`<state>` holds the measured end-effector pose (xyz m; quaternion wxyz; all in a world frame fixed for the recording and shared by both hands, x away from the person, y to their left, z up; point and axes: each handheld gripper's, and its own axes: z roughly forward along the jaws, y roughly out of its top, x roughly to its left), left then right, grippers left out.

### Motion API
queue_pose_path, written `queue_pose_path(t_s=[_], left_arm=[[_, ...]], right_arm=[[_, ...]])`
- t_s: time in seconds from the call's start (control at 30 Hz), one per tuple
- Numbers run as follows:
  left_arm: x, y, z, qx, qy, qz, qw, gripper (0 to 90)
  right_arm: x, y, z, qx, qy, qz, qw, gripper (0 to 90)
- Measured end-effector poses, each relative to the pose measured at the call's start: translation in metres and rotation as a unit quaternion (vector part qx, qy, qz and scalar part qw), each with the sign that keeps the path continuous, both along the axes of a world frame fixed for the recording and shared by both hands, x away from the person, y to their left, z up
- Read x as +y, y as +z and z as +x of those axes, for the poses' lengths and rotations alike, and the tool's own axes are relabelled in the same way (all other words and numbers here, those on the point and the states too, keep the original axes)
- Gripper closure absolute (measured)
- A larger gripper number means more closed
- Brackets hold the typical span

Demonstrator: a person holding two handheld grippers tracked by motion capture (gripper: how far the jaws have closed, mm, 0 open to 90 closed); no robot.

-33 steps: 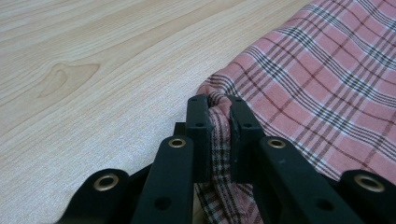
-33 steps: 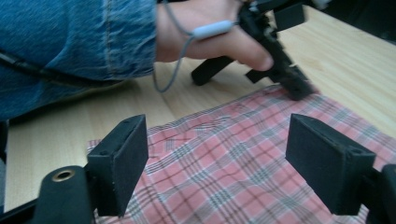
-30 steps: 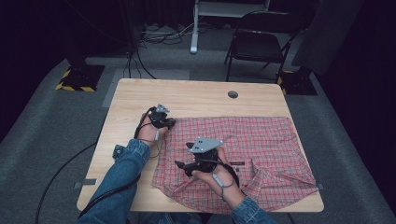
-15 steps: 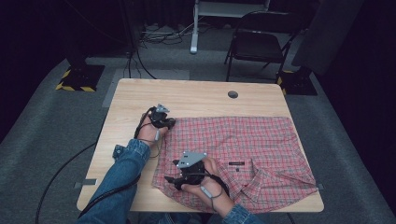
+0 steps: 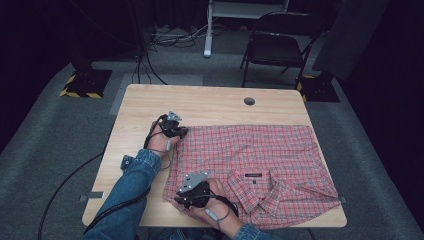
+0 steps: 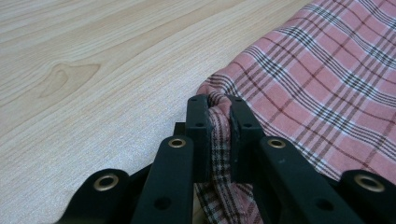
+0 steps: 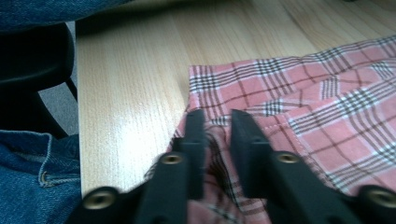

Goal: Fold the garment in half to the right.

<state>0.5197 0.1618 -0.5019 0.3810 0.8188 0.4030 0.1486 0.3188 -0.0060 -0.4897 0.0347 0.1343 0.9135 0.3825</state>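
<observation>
A red plaid shirt (image 5: 250,155) lies spread flat on the wooden table (image 5: 210,102), collar (image 5: 252,176) toward the near edge. My left gripper (image 5: 182,131) rests at the shirt's far left corner. In the left gripper view it (image 6: 219,109) is shut on a bunched fold of the plaid shirt (image 6: 327,84). My right gripper (image 5: 180,201) sits low at the near left corner. Its jaws have just been closing, and in the right gripper view they (image 7: 217,126) pinch the hem of the shirt (image 7: 303,107).
A round cable hole (image 5: 249,101) sits in the far part of the tabletop. A folding chair (image 5: 280,47) and floor cables stand beyond the table. Bare wood lies left of the shirt. The person's denim sleeve (image 5: 135,175) crosses the near left edge.
The right gripper has moved left and down to the shirt's near left corner, and its jaws have closed on the fabric. The left gripper has stayed put.
</observation>
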Motion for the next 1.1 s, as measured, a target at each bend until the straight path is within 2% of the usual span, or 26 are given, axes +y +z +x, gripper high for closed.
queue_pose_path(t_s=[0.1, 0.27, 0.43, 0.6, 0.67, 0.73, 0.77, 0.87, 0.93, 1.0, 1.03, 1.1], left_arm=[[0.000, 0.000, 0.000, -0.001, 0.000, 0.000, 1.0000, 80.9], [0.000, 0.000, 0.000, 0.000, 0.001, 0.000, 1.0000, 80.8], [0.000, 0.000, 0.000, 0.000, 0.001, -0.001, 1.0000, 80.9], [0.000, 0.000, 0.000, 0.000, 0.002, 0.000, 1.0000, 80.9], [0.000, 0.000, 0.000, 0.000, 0.002, -0.001, 1.0000, 80.9], [0.000, 0.000, 0.000, 0.000, 0.002, -0.001, 1.0000, 80.9], [0.000, 0.000, 0.000, 0.000, 0.002, 0.000, 1.0000, 80.9], [-0.001, 0.000, 0.000, -0.001, 0.002, 0.000, 1.0000, 80.9], [-0.001, 0.000, 0.000, -0.001, 0.002, 0.001, 1.0000, 80.8], [0.000, 0.000, 0.000, 0.000, 0.003, -0.001, 1.0000, 80.8], [0.000, 0.000, 0.000, 0.000, 0.003, -0.001, 1.0000, 80.8], [0.000, 0.000, 0.000, 0.000, 0.002, 0.000, 1.0000, 80.8]], right_arm=[[0.002, 0.001, -0.001, -0.011, -0.001, -0.002, 0.9999, 87.6], [0.004, 0.011, -0.004, -0.027, -0.005, 0.001, 0.9996, 88.4], [0.009, 0.020, -0.006, -0.042, -0.004, 0.014, 0.9990, 88.4], [0.018, 0.010, -0.006, -0.033, -0.003, 0.010, 0.9994, 88.2], [0.021, 0.005, -0.005, -0.021, -0.007, 0.013, 0.9997, 82.2], [0.025, 0.002, -0.006, -0.010, -0.018, 0.030, 0.9993, 65.7], [0.029, 0.001, -0.007, -0.014, -0.017, 0.025, 0.9995, 58.3], [0.037, -0.002, -0.010, -0.033, -0.023, 0.014, 0.9991, 46.9], [0.040, -0.004, -0.012, -0.048, -0.030, 0.004, 0.9984, 43.8], [0.041, -0.007, -0.014, -0.077, -0.043, -0.020, 0.9960, 39.2], [0.040, -0.008, -0.015, -0.088, -0.047, -0.022, 0.9947, 38.2], [0.039, -0.007, -0.015, -0.091, -0.057, -0.025, 0.9939, 41.0]])
